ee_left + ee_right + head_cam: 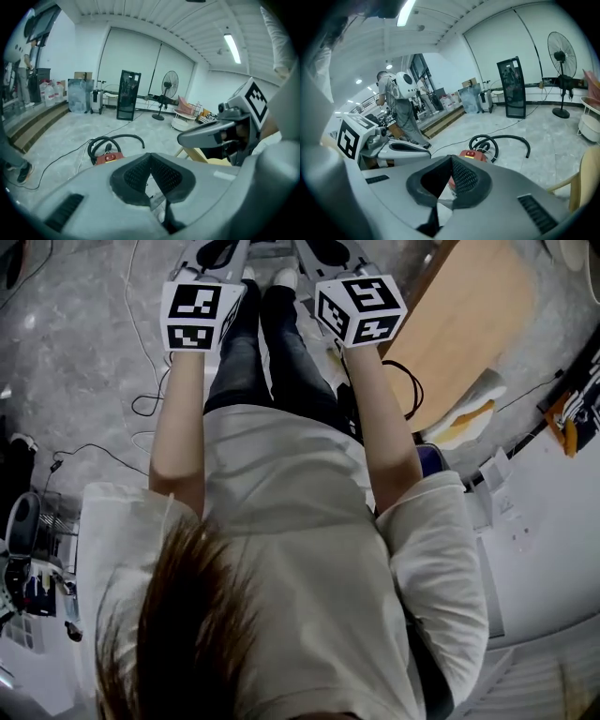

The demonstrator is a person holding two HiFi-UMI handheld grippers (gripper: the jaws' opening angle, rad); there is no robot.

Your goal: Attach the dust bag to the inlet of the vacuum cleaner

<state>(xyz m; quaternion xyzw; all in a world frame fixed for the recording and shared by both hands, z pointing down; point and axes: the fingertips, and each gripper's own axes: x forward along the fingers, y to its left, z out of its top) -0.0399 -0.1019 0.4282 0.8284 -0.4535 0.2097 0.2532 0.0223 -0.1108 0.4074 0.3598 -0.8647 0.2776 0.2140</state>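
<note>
Facing the vacuum cleaner [107, 158], left gripper [151, 155] and right gripper [451, 157] are closed.

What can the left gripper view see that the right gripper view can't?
Only the left gripper view shows the right gripper, with its square-marker cube, and a wooden table edge below it.

Only the right gripper view shows the left gripper, with its own marker cube.

Both views show the red vacuum cleaner on the floor with its curled black hose. They also show the tall black cabinet and the standing fan by the far wall. In each view that gripper's own jaws are closed, with nothing between them.
</note>
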